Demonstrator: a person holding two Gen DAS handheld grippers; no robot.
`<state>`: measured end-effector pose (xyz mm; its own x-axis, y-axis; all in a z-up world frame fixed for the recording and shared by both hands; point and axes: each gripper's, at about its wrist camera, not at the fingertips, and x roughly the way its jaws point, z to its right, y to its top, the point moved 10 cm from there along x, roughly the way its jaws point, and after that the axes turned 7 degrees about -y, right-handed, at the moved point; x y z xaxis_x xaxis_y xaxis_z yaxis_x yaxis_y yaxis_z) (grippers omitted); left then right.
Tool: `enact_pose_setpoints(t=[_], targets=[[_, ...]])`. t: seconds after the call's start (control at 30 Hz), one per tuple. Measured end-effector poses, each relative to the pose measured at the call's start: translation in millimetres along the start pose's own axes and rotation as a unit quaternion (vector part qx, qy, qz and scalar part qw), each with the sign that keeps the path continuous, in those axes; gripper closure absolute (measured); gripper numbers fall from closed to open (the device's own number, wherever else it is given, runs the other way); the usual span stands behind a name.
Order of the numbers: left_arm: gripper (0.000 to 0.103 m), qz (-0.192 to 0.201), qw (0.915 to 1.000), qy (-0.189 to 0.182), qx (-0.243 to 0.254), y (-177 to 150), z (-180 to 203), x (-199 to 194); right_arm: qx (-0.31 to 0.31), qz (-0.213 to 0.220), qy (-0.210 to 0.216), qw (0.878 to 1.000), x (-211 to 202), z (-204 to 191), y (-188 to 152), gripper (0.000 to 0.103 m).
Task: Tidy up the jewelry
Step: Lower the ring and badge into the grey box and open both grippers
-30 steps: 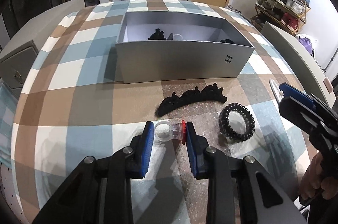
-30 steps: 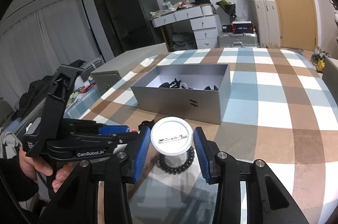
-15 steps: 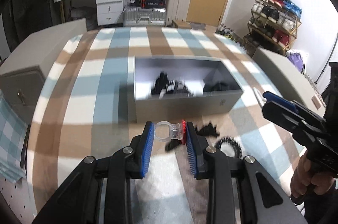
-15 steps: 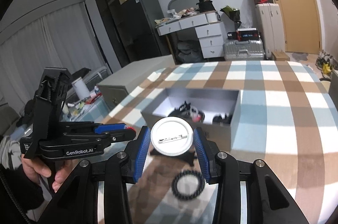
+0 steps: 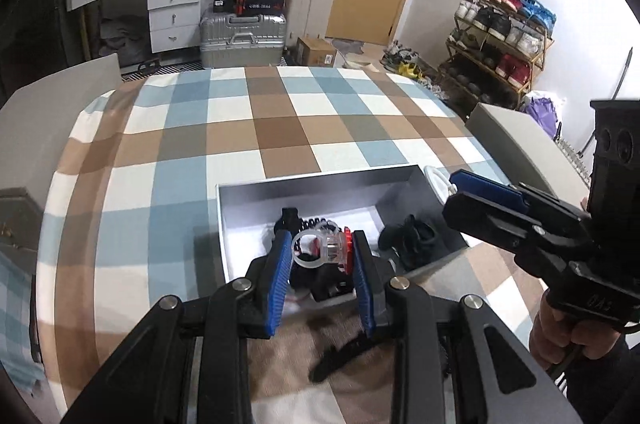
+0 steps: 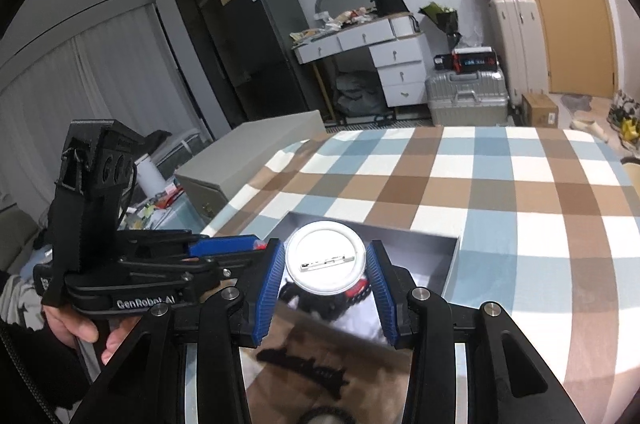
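1. Left gripper point(image 5: 322, 252): jaws closed on a clear plastic ring point(image 5: 320, 248) with a red part at one end; held above the near end of the grey box point(image 5: 320, 180).
2. Right gripper point(image 6: 326, 270): jaws clamped on a white round badge point(image 6: 326, 258), pin side facing the camera, over the box's near edge.
3. Box sits on the checked cloth point(image 5: 180, 144); dark hair accessories point(image 5: 408, 238) lie inside.
4. Black hair claw point(image 6: 304, 364) on the cloth below the right gripper, blurred.
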<state>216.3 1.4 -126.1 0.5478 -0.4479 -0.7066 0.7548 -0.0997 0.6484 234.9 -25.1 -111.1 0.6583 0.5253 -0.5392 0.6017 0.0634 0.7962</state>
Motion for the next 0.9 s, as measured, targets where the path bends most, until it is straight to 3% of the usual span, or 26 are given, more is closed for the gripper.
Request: enact_pose_setpoints(t=[0.5, 0.7, 0.8, 0.87, 0.9], targets=[[0.079, -0.043, 0.9982, -0.033, -0.025, -4, -5, 32, 0.010, -0.058, -0.009, 0.998, 52, 17, -18, 0.062], [0.078, -0.045, 0.9982, -0.031, -0.024, -2, -5, 30, 0.029, -0.056, -0.013, 0.998, 52, 22, -17, 0.061], [0.068, -0.046, 0.9986, -0.027, -0.008, -2, -2, 28, 0.029, -0.052, -0.013, 0.998, 49, 22, -14, 0.060], [0.045, -0.037, 0.9992, -0.012, -0.001, 0, -3, 25, 0.031, -0.047, -0.011, 0.998, 44, 23, -13, 0.056], [0.042, -0.029, 0.9996, -0.007, 0.001, 1, -4, 24, 0.033, -0.045, -0.011, 0.998, 43, 23, -12, 0.055]])
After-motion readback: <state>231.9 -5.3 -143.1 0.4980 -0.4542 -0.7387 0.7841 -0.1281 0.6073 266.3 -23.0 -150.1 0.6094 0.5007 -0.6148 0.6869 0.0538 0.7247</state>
